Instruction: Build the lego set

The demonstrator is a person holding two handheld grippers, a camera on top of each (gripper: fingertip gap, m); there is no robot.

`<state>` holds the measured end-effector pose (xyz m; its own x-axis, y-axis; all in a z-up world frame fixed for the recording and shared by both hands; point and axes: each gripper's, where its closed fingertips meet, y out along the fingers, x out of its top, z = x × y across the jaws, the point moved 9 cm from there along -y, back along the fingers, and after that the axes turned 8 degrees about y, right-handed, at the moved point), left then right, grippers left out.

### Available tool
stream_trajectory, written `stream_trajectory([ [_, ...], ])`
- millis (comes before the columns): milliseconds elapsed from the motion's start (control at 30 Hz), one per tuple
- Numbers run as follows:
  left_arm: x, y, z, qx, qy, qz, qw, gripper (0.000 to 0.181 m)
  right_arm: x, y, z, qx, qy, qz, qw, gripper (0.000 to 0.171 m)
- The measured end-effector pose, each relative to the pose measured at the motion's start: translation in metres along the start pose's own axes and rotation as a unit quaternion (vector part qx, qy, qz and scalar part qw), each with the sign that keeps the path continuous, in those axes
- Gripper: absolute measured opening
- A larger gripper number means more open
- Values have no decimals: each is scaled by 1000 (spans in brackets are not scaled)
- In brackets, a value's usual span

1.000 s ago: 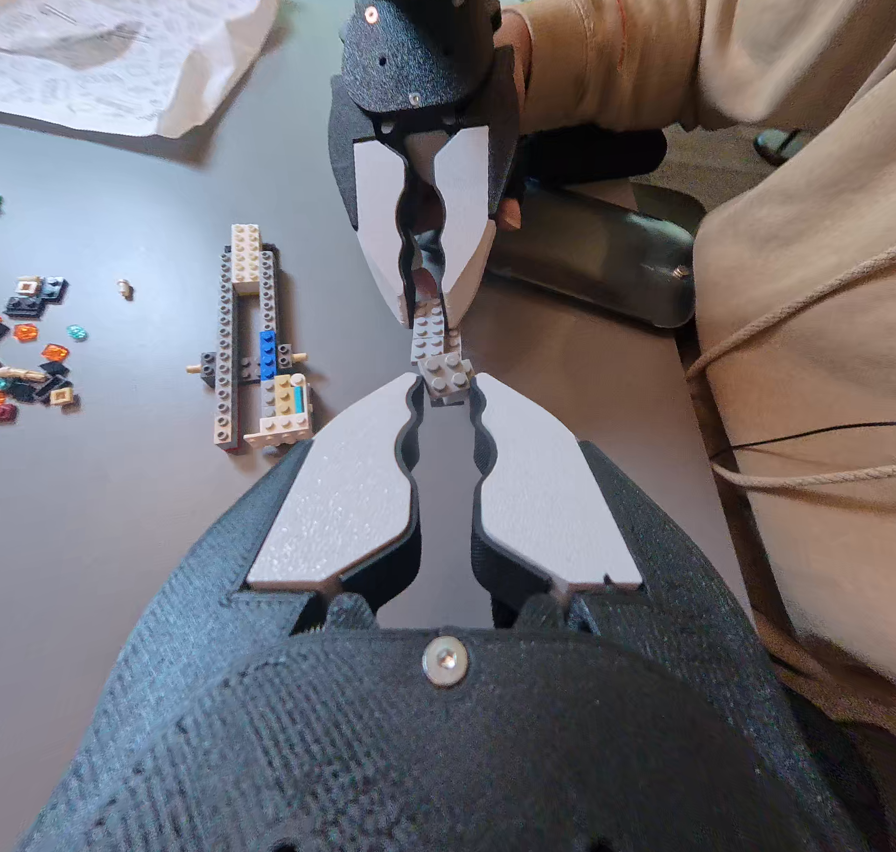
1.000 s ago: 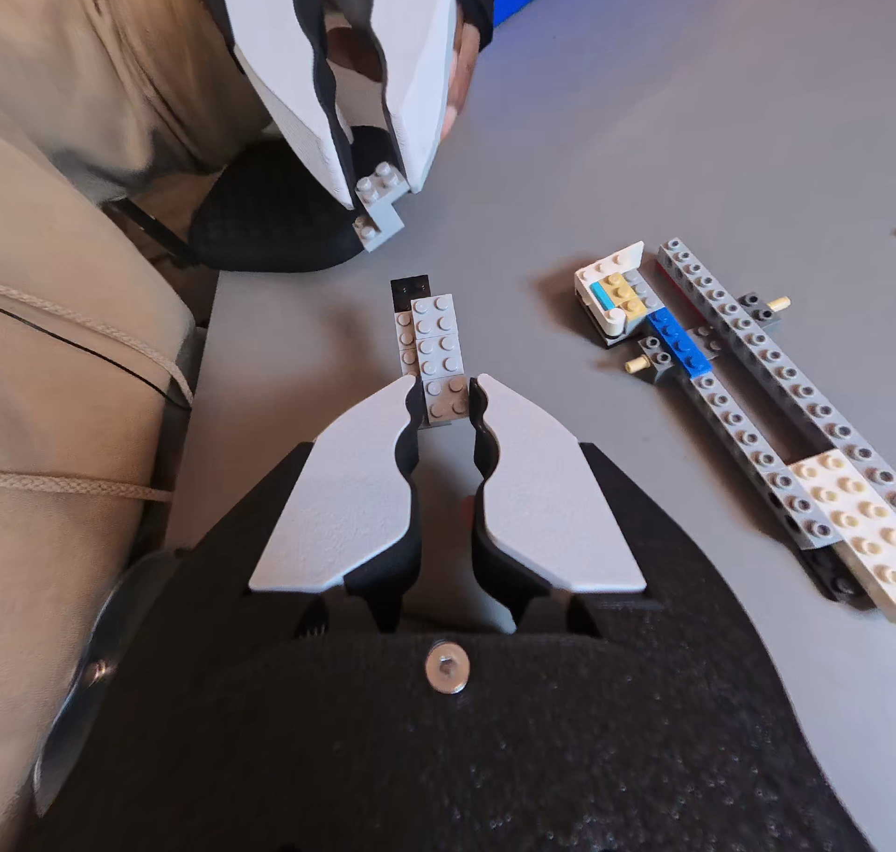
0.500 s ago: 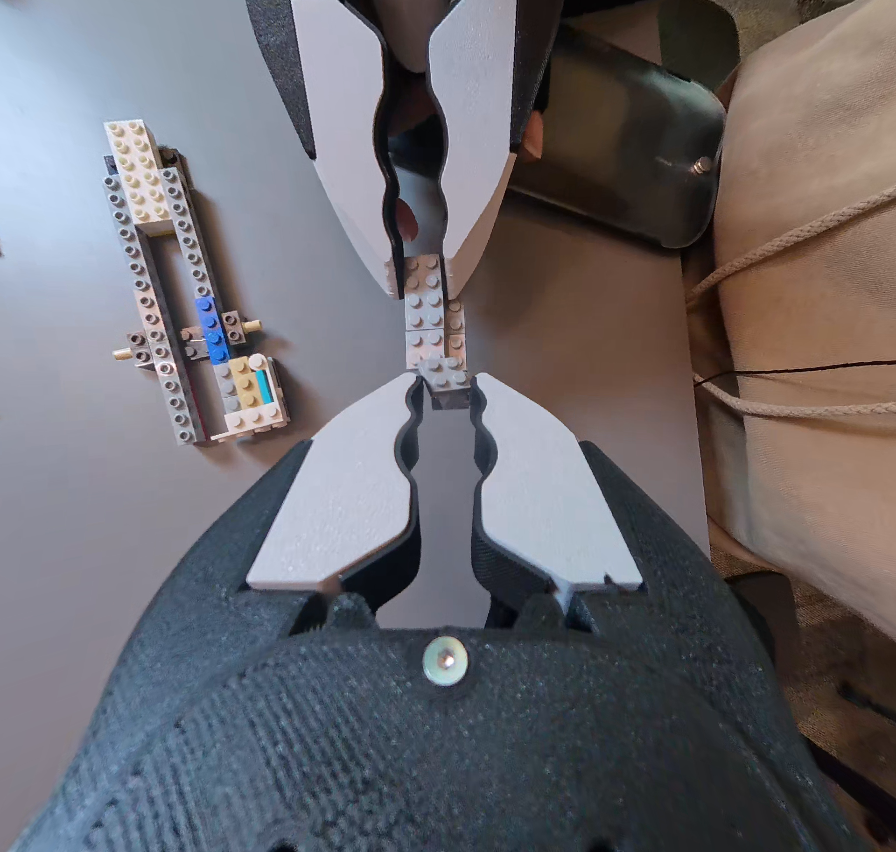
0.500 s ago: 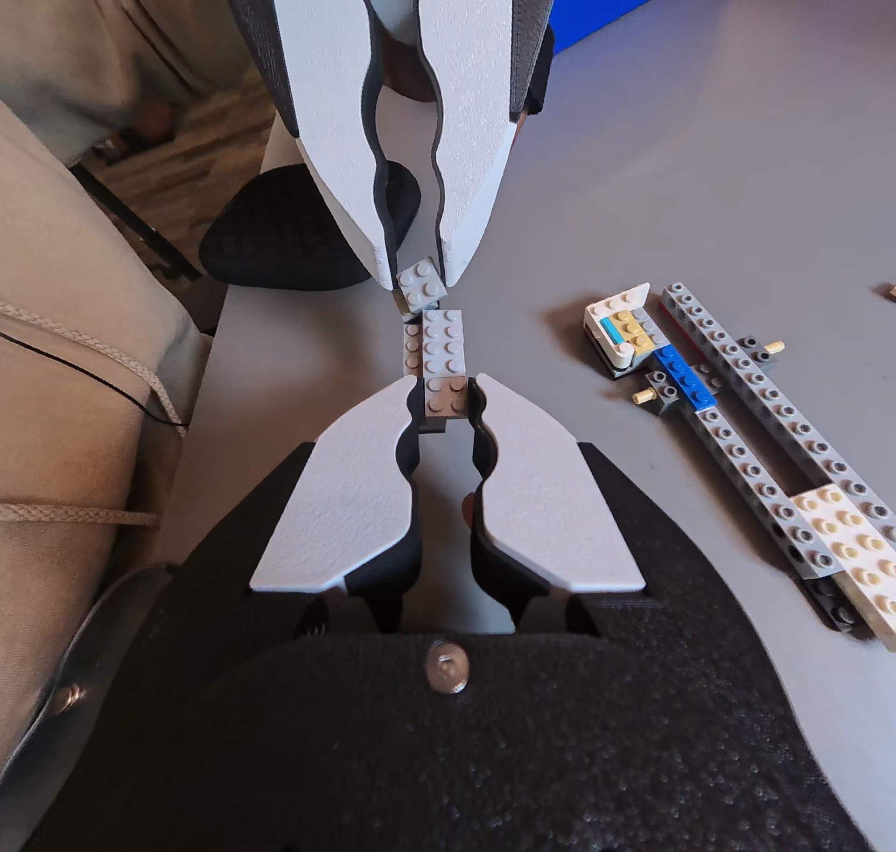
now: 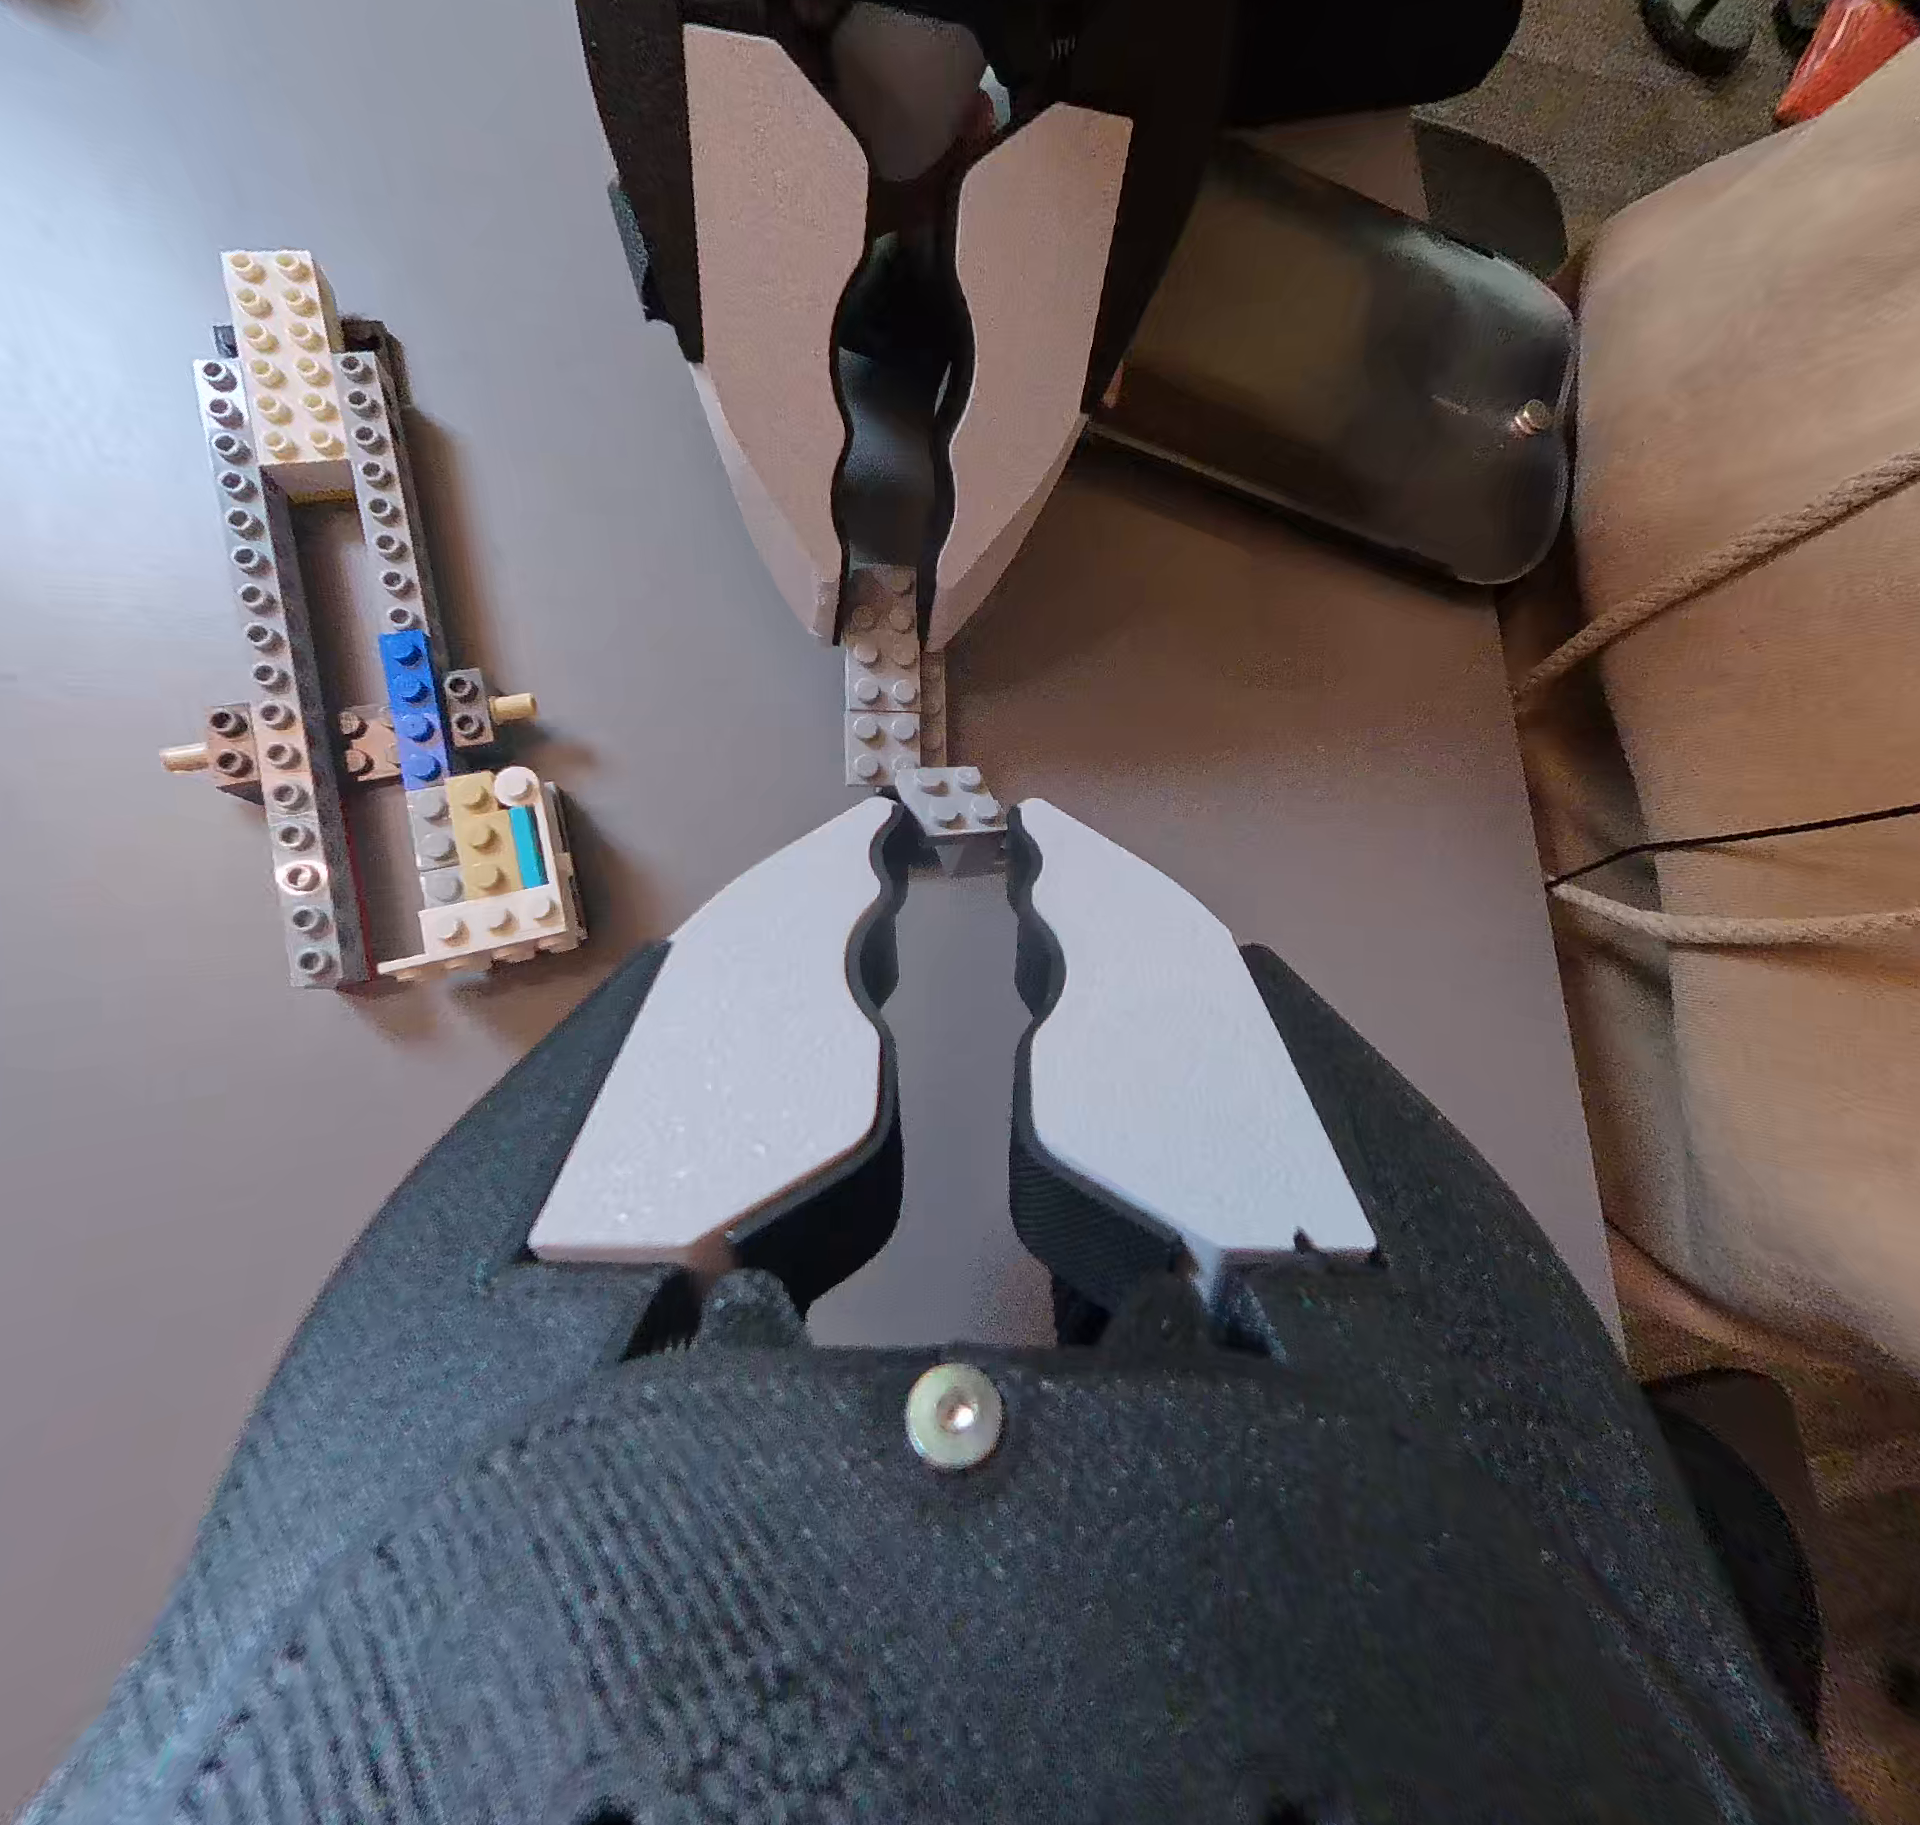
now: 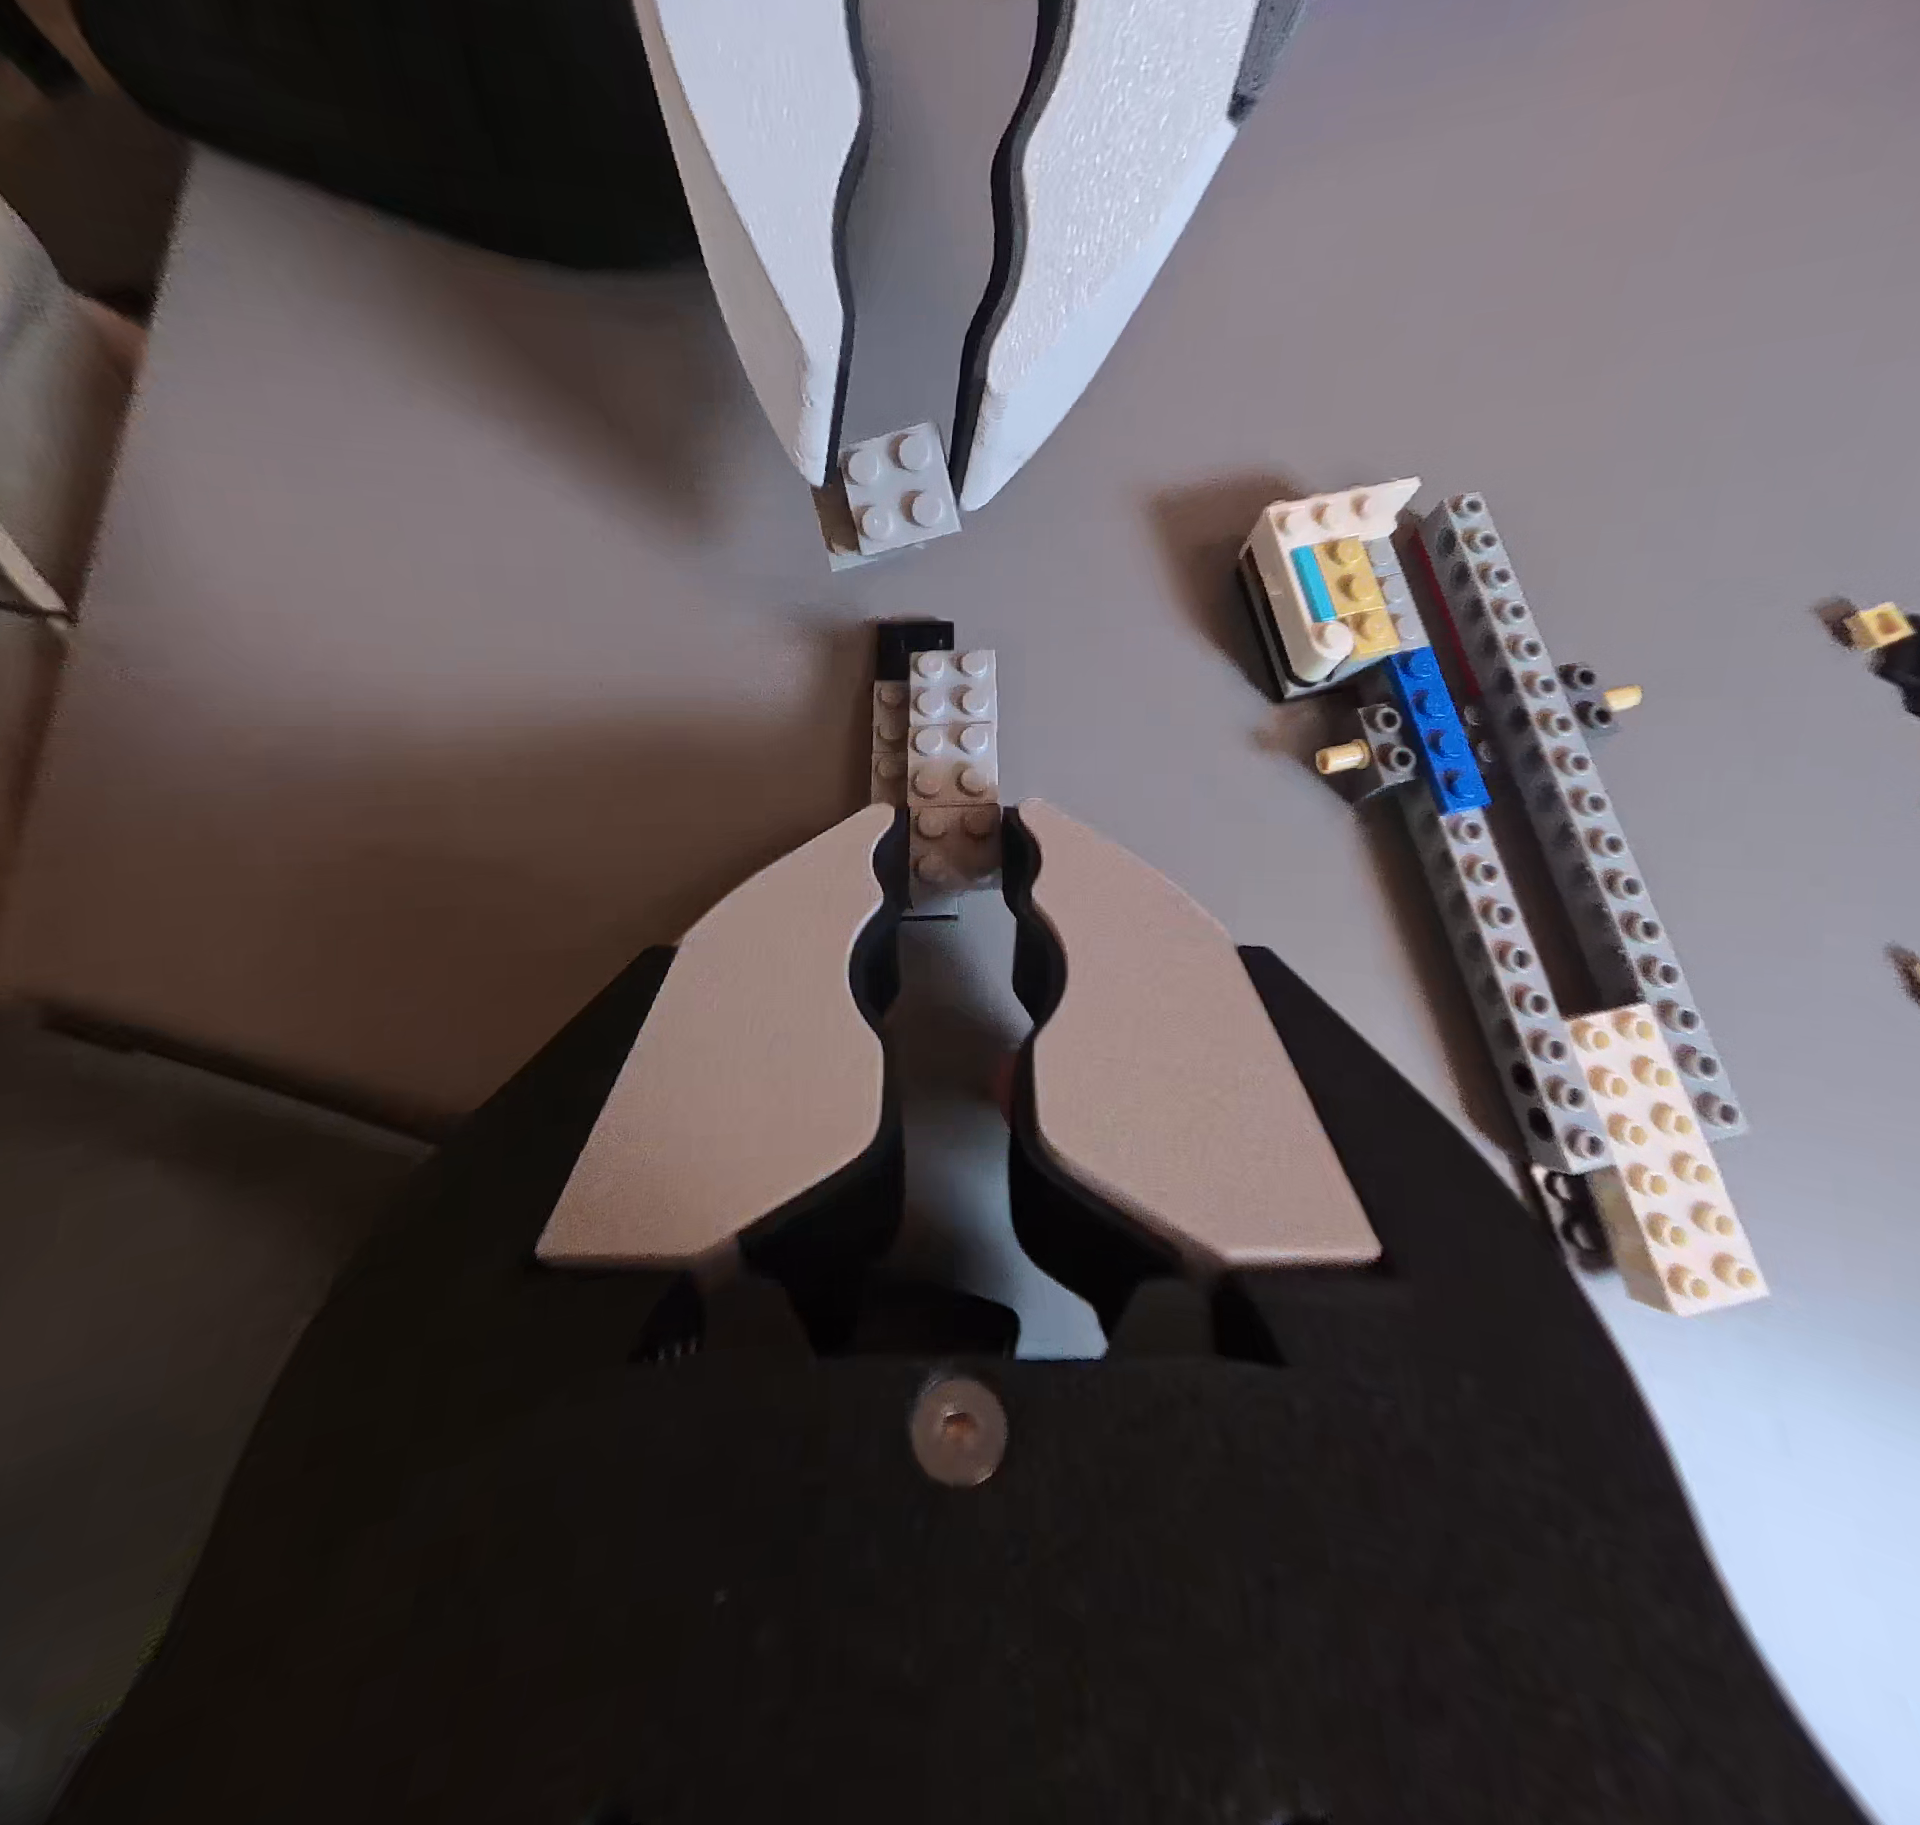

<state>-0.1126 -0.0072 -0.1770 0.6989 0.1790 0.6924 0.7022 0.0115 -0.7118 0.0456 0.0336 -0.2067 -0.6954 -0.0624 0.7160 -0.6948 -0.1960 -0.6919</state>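
My left gripper is shut on a small grey two-by-two brick. My right gripper is shut on one end of a long stack of grey plates with a black piece at its far end. The two grippers face each other tip to tip above the table. In the right wrist view the small brick, held by the left gripper, hangs a short way off the stack's free end with a gap between them. In the left wrist view the right gripper holds the stack, whose end meets the small brick.
A long grey chassis with a tan brick, a blue plate and a white nose lies on the grey table, also in the right wrist view. A person's beige clothing and a black chair armrest are beyond the table edge. Small loose pieces lie far right. Tip to tip, the grippers are about 5 centimetres apart.
The grippers drew together until the small brick reached the stack's free end. Now a small gap shows again in the right wrist view. Both keep their hold.
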Motion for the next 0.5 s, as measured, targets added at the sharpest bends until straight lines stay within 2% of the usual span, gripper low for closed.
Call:
stream_trajectory([
  [100,-6,6,-1,4,-6,-18,1000,18,0,-4,-3,-11,-29,29,999,17],
  [233,-12,11,-1,11,-7,-38,999,18,5,-8,-3,1,-29,57,998,30],
  [367,-15,13,3,19,-8,-58,998,18,14,3,0,-1,-42,102,994,42],
  [500,-18,9,5,20,-5,-82,996,18,19,19,0,14,-44,148,988,39],
])
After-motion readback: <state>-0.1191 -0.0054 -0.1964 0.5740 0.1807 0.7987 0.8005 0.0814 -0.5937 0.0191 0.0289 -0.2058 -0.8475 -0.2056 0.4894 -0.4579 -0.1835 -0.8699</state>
